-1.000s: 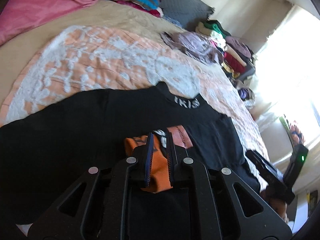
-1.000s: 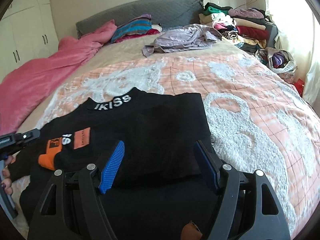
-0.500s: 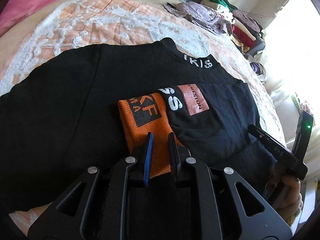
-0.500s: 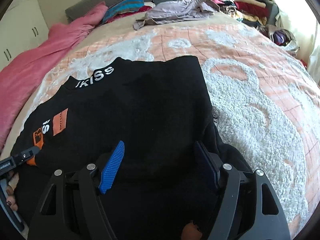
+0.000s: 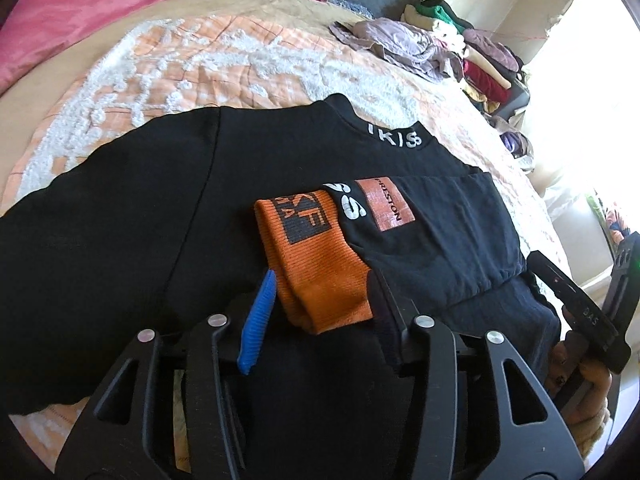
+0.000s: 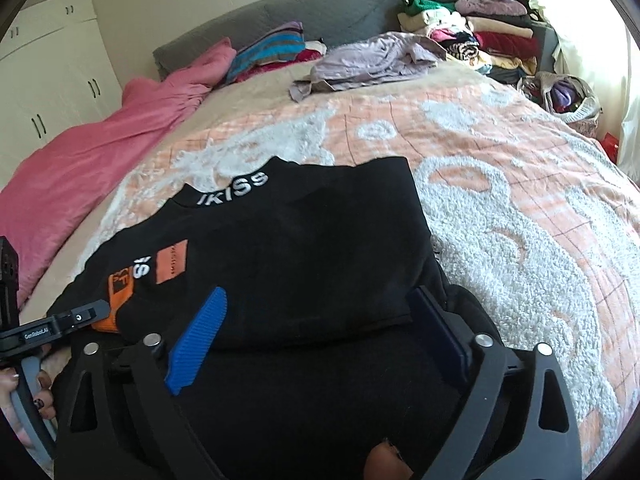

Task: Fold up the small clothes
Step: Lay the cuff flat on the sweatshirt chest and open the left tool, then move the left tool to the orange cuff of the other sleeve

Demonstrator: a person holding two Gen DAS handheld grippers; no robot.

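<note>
A black sweater (image 5: 160, 220) with white lettering at the collar lies flat on the bed; in the right wrist view it is the black sweater (image 6: 320, 240). One sleeve is folded across its front and ends in an orange cuff (image 5: 316, 264). My left gripper (image 5: 322, 276) has its jaws opening, with the cuff lying loose between them and no pad pressing on it. My right gripper (image 6: 320, 294) is opening wide over the sweater's folded right side and grips nothing. The orange cuff (image 6: 116, 300) shows by the left gripper (image 6: 60, 320) at the left edge.
The peach and white bedspread (image 6: 520, 200) stretches to the right. A pink blanket (image 6: 100, 140) lies along the left, a crumpled lilac garment (image 6: 372, 60) near the grey headboard (image 6: 320, 12). Stacked clothes (image 6: 480, 32) and a bag of clothes (image 6: 568, 96) sit at the far right.
The left gripper laid the orange cuff down on the sweater and let it go, its jaws spreading apart. The right gripper's jaws widened.
</note>
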